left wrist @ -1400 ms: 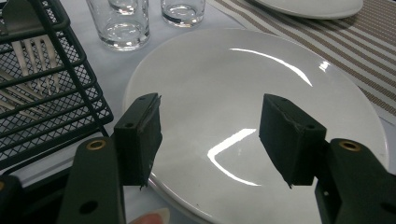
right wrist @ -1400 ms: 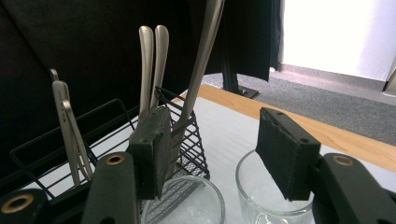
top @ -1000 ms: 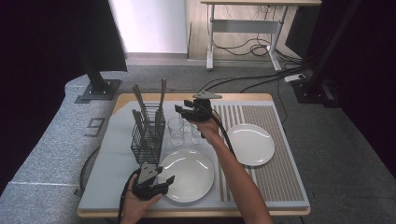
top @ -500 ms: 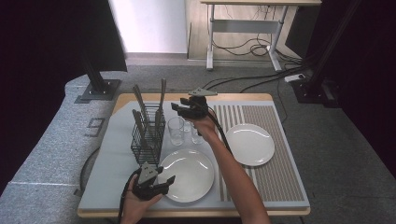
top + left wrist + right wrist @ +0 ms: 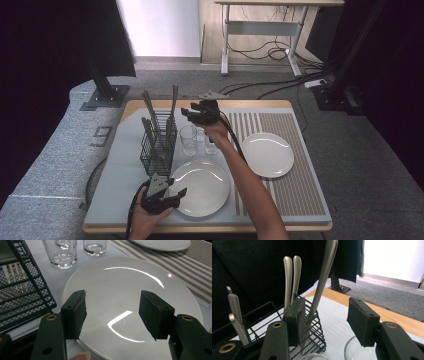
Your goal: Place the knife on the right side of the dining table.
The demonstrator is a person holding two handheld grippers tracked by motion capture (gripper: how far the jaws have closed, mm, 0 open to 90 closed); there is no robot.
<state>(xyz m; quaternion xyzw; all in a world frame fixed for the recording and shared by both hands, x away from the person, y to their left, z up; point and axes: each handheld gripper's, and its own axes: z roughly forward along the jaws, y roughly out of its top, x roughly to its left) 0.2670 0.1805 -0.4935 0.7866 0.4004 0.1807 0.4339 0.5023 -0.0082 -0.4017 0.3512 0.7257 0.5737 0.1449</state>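
Tall utensil handle (image 5: 322,282) upright in wire basket (image 5: 157,145), far left of bench (image 5: 300,210). Right gripper (image 5: 192,114) beside it, open, handle between jaws, ungripped. Step: reaching for utensil. Next: close, lift straight up. Left gripper (image 5: 112,312) open, idle over near plate (image 5: 130,290).

3 glasses (image 5: 188,140), far plate (image 5: 267,154) on striped mat (image 5: 300,185)

Wooden table (image 5: 260,104) under a grey mat (image 5: 127,175) and, apparently, a striped mat (image 5: 295,185).
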